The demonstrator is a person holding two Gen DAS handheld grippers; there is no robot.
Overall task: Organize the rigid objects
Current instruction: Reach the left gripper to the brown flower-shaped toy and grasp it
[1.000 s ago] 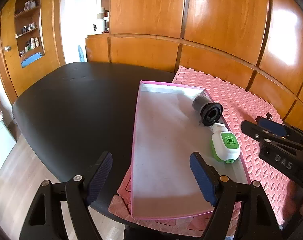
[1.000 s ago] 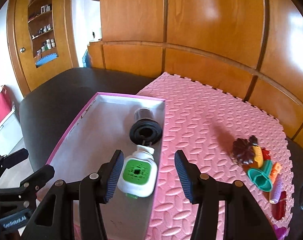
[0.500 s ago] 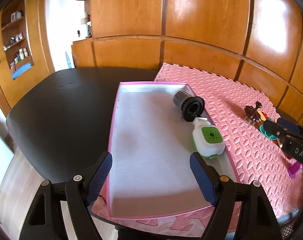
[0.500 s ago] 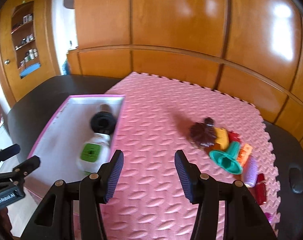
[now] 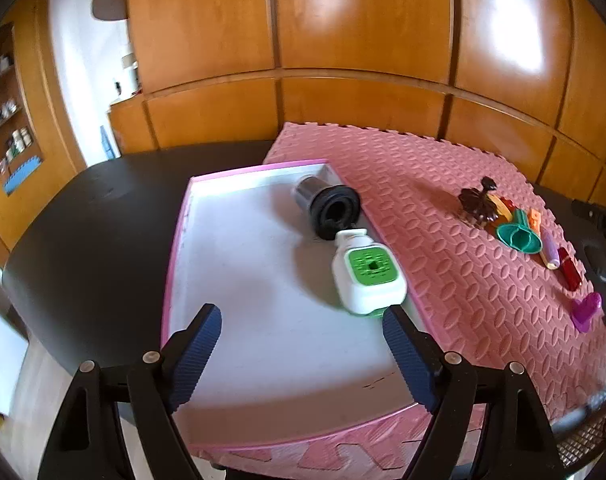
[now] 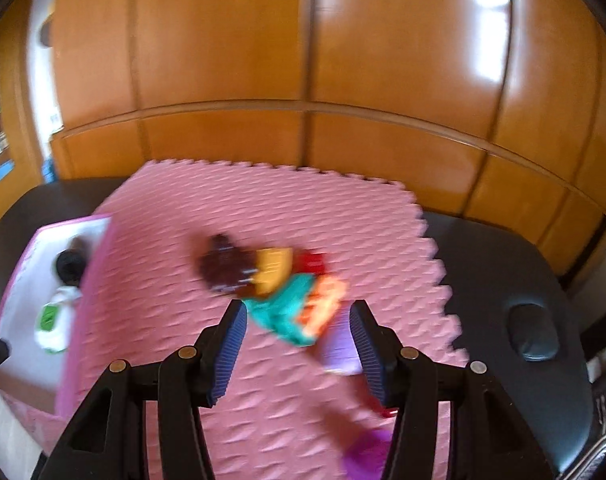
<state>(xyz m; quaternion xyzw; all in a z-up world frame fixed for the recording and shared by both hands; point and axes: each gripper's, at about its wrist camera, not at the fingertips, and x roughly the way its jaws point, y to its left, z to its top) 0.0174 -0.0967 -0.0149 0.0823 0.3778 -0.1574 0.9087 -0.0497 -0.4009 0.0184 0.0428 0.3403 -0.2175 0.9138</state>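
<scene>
A pink-rimmed white tray (image 5: 239, 320) lies on the pink foam mat (image 5: 443, 248). In it lie a black cylinder (image 5: 331, 208) and a white and green device (image 5: 369, 280). My left gripper (image 5: 303, 344) is open and empty over the tray's near end. On the mat lies a pile of small toys: a brown piece (image 6: 227, 270), a yellow one (image 6: 273, 270), a teal funnel (image 6: 287, 312), an orange piece (image 6: 325, 306), a lilac one (image 6: 339, 344). My right gripper (image 6: 299, 336) is open and empty, just above the pile. The right wrist view is blurred.
A purple heart shape (image 5: 587, 310) and a red piece (image 5: 569, 272) lie at the mat's right edge. The mat sits on a dark table (image 5: 91, 232). A wooden panelled wall (image 5: 343, 60) stands behind. A dark oval object (image 6: 533, 332) lies on the table to the right.
My right gripper has swung right, from the tray to over the toy pile. My left gripper has turned right, and the toys have come into its view.
</scene>
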